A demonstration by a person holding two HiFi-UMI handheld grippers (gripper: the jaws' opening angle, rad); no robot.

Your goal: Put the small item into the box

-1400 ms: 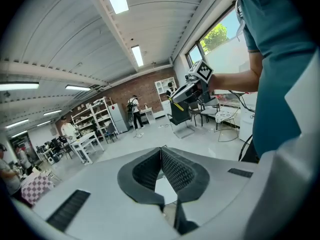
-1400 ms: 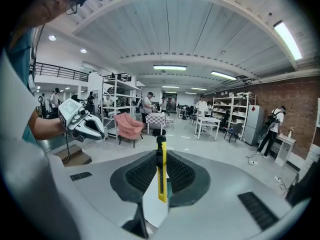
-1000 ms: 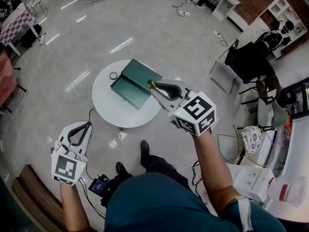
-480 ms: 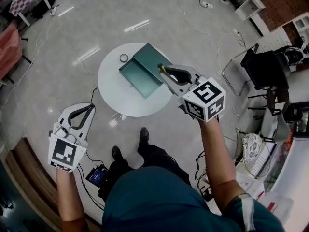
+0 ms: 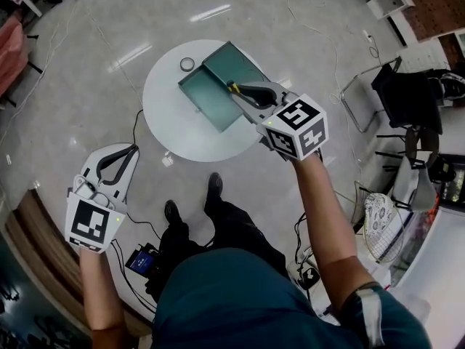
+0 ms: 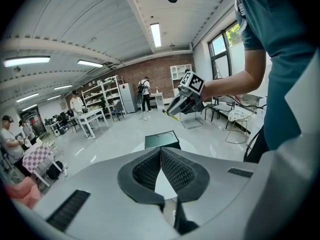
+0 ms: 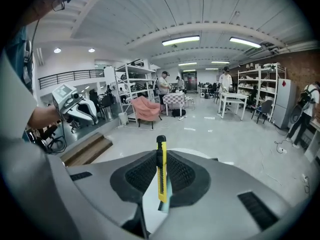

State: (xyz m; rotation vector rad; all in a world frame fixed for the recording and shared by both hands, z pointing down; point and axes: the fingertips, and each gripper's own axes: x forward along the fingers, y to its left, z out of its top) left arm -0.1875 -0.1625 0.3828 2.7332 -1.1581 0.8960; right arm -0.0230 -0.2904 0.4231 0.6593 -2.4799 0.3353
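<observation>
An open green box [image 5: 211,97] lies on a round white table [image 5: 174,133]. My right gripper [image 5: 234,88] is shut on a yellow utility knife [image 5: 230,86] and hovers over the box, near where tray and lid join. In the right gripper view the knife [image 7: 161,174] stands upright between the pads. My left gripper [image 5: 133,150] hangs low at the left, away from the table, shut with nothing in it. The left gripper view looks across its shut jaws to the box [image 6: 161,140] and to the right gripper [image 6: 172,111] above it.
A small tape ring [image 5: 187,64] lies on the table beside the box. A black chair [image 5: 403,97] and a wire stool [image 5: 381,217] stand at the right. Cables run over the floor. A wooden step [image 5: 29,231] lies at the left.
The right gripper has kept the knife and stayed over the box while the head view drifted. The left gripper has sunk slightly and remains shut.
</observation>
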